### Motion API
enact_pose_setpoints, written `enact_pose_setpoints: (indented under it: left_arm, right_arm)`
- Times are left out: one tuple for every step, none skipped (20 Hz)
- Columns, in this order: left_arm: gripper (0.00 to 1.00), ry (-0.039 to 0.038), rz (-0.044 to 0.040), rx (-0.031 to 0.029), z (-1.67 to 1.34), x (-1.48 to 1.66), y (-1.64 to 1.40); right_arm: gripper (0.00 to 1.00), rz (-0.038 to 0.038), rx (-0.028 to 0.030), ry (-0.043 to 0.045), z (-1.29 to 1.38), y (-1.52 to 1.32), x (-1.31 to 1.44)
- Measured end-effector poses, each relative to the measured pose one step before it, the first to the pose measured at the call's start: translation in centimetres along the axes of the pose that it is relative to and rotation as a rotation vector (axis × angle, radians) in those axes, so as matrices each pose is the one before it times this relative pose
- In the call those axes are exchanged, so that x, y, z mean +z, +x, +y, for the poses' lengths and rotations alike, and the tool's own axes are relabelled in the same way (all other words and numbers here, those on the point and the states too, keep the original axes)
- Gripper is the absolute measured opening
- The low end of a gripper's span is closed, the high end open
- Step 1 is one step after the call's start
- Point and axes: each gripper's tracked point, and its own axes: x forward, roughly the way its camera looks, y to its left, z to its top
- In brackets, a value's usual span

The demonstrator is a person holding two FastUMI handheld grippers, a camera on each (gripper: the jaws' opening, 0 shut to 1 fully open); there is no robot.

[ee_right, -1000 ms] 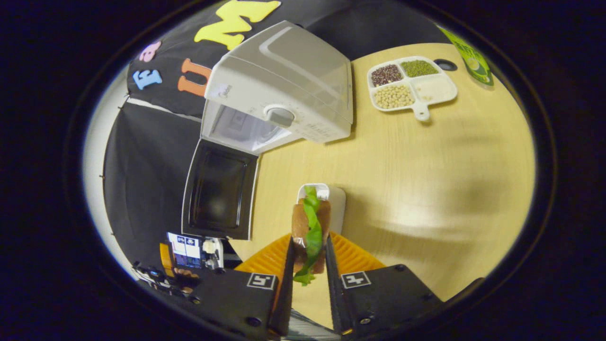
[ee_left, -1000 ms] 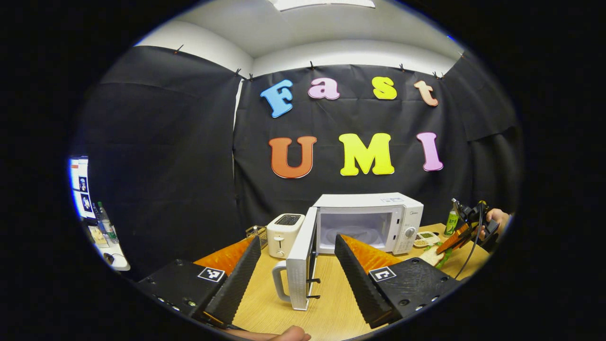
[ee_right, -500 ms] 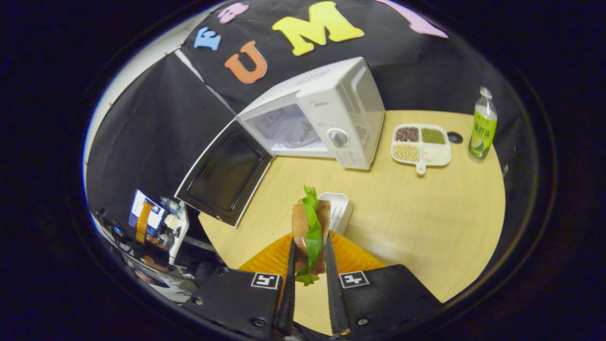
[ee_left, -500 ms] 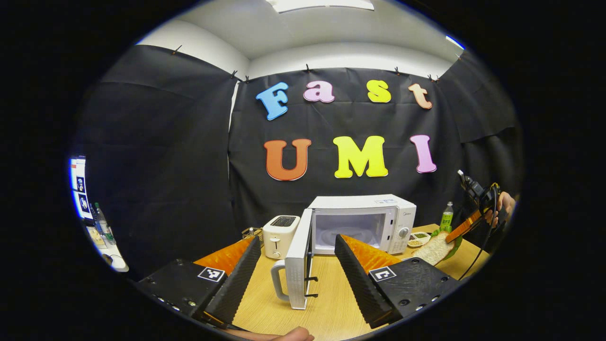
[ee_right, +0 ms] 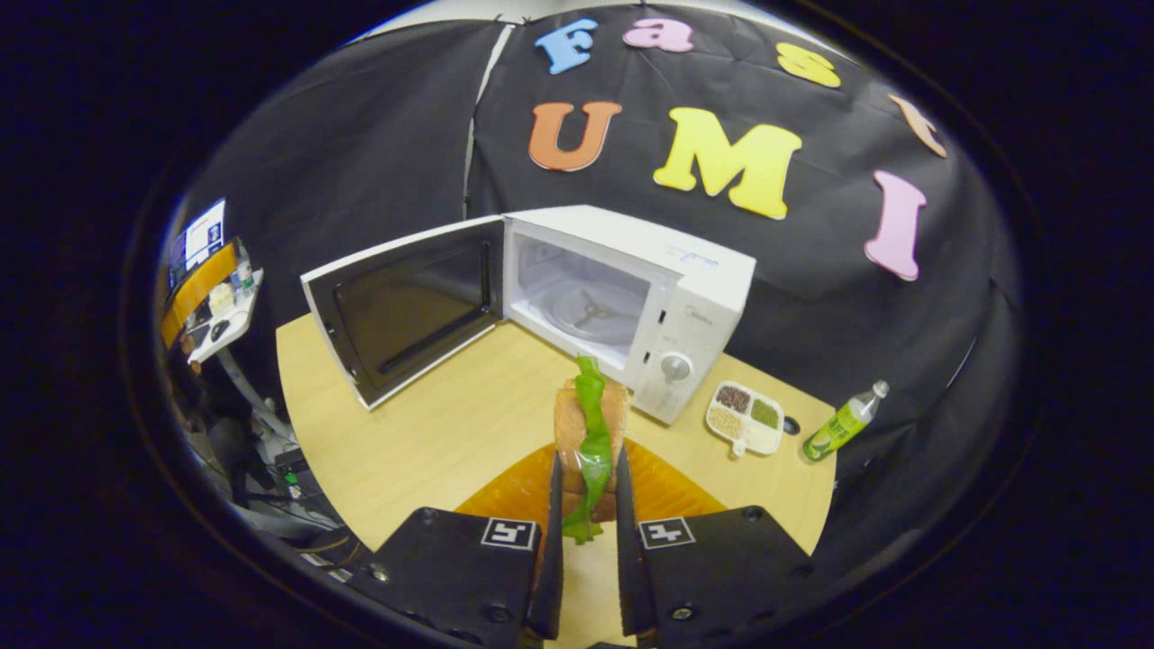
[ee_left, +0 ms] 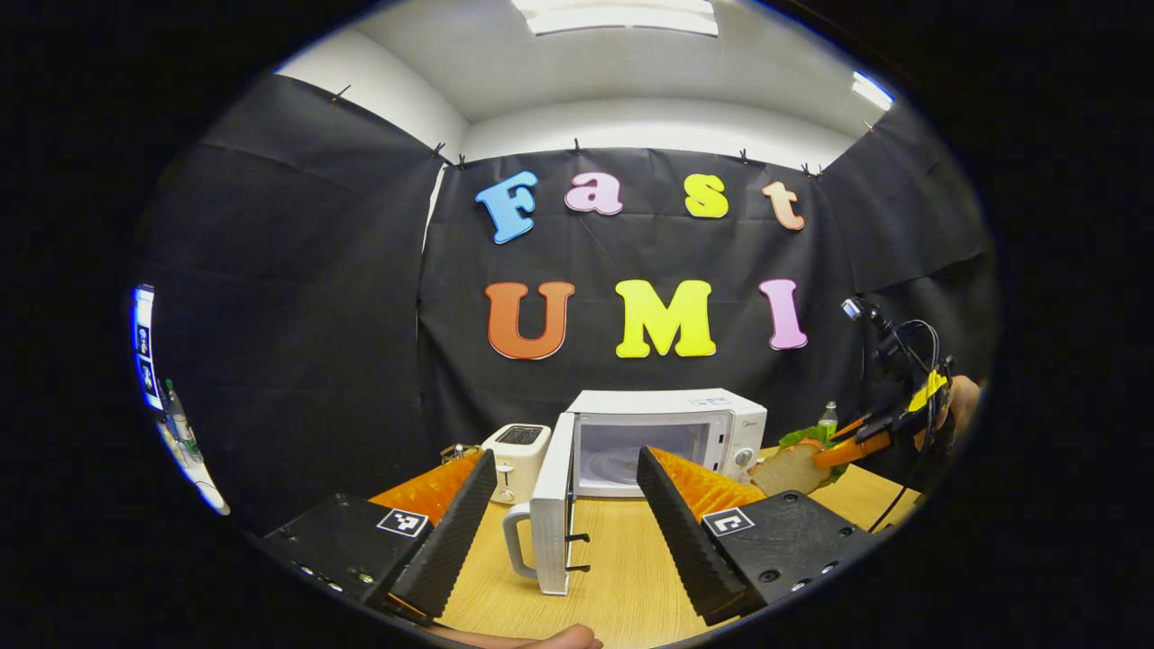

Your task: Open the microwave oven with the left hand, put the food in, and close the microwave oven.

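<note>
Left gripper view. Left claw (ee_left: 566, 518): fingers spread wide, nothing between them, held low over the bench (ee_left: 622, 595). Microwave oven (ee_left: 667, 440): straight ahead, standing on the bench, its door (ee_left: 550, 514) swung fully open toward the camera and seen edge-on between the fingers, handle facing left. Cavity open, turntable visible, nothing on it. Toaster (ee_left: 516, 460): just left of the oven. Right claw (ee_left: 834, 446): at far right, raised above the bench, carrying the sandwich (ee_left: 793, 464) with its bread face toward the oven.

Right gripper view. Right claw (ee_right: 588, 505): fingers pressed together on the sandwich (ee_right: 588, 433), pinching it by its lower end. Sandwich: bread with a green leaf down the middle, long axis running forward along the fingers, free end pointing at the oven. Microwave oven (ee_right: 631, 306): ahead and slightly left of the sandwich tip, near but apart; the opening lies left of the control panel (ee_right: 676, 365), which stands closest to the tip. Door (ee_right: 406, 306): swung out to the left, clear of the path. Judgement: the right claw is the nearer one, and the coming move needs a leftward shift before going in. Divided dish (ee_right: 746, 416): right of the oven, compartments holding dark, green and pale grains. Bottle (ee_right: 843, 422): just beyond the dish, tilted in this lens.
</note>
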Motion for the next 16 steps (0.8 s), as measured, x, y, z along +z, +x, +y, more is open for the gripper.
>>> enact_pose_setpoints:
  left_arm:
    - [0.94,-0.00435,0.00231,0.01359,0.767,-0.102,-0.176]
    - [0.95,0.00319,0.00375,0.00782,0.531,-0.198,0.061]
    - [0.95,0.00269,0.00158,0.00072,0.346,-0.141,0.030]
    - [0.95,0.00063,0.00776,0.00064,0.497,-0.305,0.067]
    - [0.95,-0.00328,0.00495,0.00511,0.541,-0.259,0.100]
    - [0.84,-0.00498,-0.00009,0.00357,0.532,-0.086,0.065]
    - [0.84,-0.00509,0.00227,-0.00068,0.552,-0.107,0.039]
    - [0.84,-0.00604,0.00331,-0.00029,0.368,-0.154,-0.049]
    - [0.95,-0.00763,0.00201,-0.00270,0.338,-0.148,0.103]
    - [0.95,-0.01411,0.00527,-0.00646,0.338,-0.320,-0.042]
    - [0.84,-0.01163,0.00040,-0.00289,0.280,-0.123,0.075]
    - [0.84,-0.01085,0.00424,-0.00219,0.314,-0.286,0.061]
    - [0.84,-0.00194,0.00585,-0.00081,0.341,-0.275,-0.020]
    - [0.95,0.00491,0.00897,0.00527,0.533,-0.298,0.177]
    - [0.95,0.01009,0.00499,0.00934,0.540,-0.260,-0.003]
    - [0.95,0.01823,0.00273,0.01385,0.586,-0.245,-0.048]
  right_arm:
    - [0.28,-0.03934,-0.02122,-0.01472,0.872,0.376,1.112]
    - [0.20,-0.02850,-0.02053,-0.02025,0.813,0.525,0.865]
    - [0.28,-0.02049,-0.01723,-0.02607,0.896,0.478,0.764]
    - [0.28,-0.01334,-0.00983,-0.03141,1.072,0.786,0.537]
    - [0.28,-0.00604,-0.00503,-0.02425,1.058,0.810,0.363]
    - [0.28,-0.00342,-0.00222,-0.01919,1.114,0.780,0.147]
    - [0.21,-0.00123,0.00305,-0.01265,1.103,0.917,0.066]
    - [0.28,-0.00376,-0.00119,-0.00411,1.014,0.892,0.191]
    - [0.28,-0.00577,-0.00901,-0.00582,0.773,0.943,0.236]
    - [0.28,-0.00927,-0.01624,-0.00496,0.629,0.987,0.212]
    - [0.28,-0.01593,-0.01662,0.00038,0.557,1.064,0.412]
    - [0.28,-0.01257,-0.01869,0.01162,0.549,1.150,0.286]
    - [0.28,-0.00936,-0.01596,0.01202,0.539,1.062,0.331]
    - [0.28,-0.00402,-0.01345,0.01666,0.423,1.055,0.206]
    - [0.28,-0.00077,-0.01168,0.02392,0.359,1.096,-0.087]
    - [0.29,-0.00121,-0.00800,0.03358,0.343,1.118,0.075]
